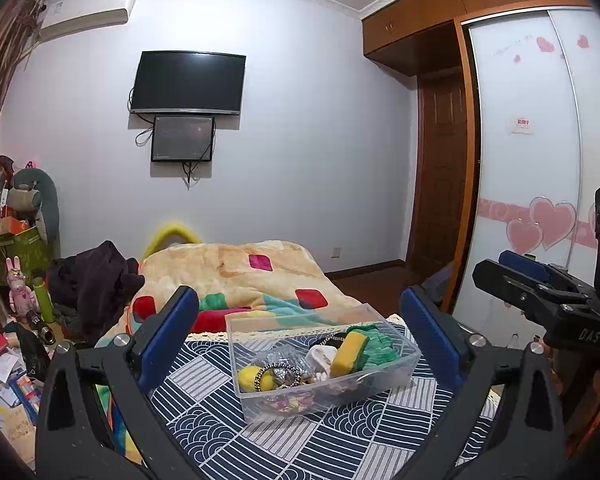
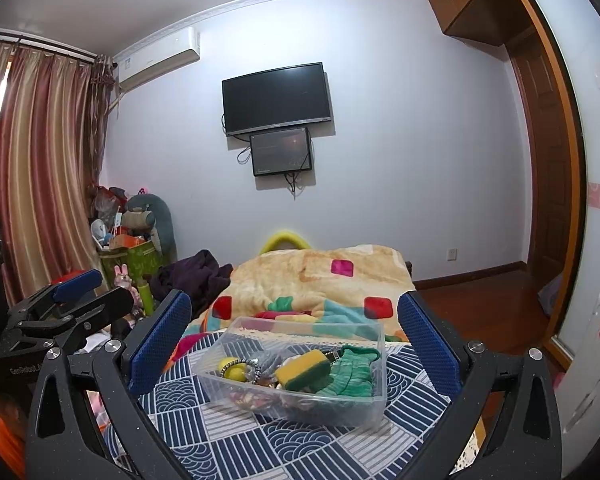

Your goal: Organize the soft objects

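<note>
A clear plastic box (image 1: 404,354) stands on a blue-and-white patterned cloth (image 1: 220,420). Inside lie a yellow-green sponge (image 1: 350,354), a green knitted piece (image 1: 376,344), a yellow ball (image 1: 252,378), a beaded ring (image 1: 282,374) and other small items. My left gripper (image 1: 300,340) is open and empty, held above and in front of the box. My right gripper (image 2: 296,338) is open and empty, also in front of the box (image 2: 236,380), with the sponge (image 2: 306,368) and green knit (image 2: 352,372) showing. Each gripper shows at the edge of the other's view.
A bed with a colourful blanket (image 1: 236,272) and a dark garment (image 1: 96,280) lies behind the box. Clutter, toys and bags (image 1: 16,248) fill the left side. A TV (image 1: 188,82) hangs on the far wall. A wardrobe (image 1: 540,140) and door stand at right.
</note>
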{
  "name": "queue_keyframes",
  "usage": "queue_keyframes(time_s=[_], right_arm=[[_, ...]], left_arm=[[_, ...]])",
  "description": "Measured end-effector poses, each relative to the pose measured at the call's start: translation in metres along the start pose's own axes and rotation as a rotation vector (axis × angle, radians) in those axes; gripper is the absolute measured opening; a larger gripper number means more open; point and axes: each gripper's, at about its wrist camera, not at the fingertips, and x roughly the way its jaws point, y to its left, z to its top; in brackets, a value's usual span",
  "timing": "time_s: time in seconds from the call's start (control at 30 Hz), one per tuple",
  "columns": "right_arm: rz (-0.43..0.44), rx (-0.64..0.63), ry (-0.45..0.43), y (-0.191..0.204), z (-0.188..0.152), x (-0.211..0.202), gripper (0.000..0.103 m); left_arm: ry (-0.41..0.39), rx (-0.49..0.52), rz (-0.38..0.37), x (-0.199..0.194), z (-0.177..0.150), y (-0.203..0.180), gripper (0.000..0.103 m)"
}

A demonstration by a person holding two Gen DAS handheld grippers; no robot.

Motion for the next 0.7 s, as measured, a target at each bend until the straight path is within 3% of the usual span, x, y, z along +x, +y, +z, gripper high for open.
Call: queue_keyframes(time_s=[0.7], right_arm=[[0.0, 0.01, 0.0, -0.001, -0.0016, -0.0017, 0.103]], left_arm=[[0.004, 0.002, -0.002, -0.0005, 0.0001, 0.0008, 0.102]])
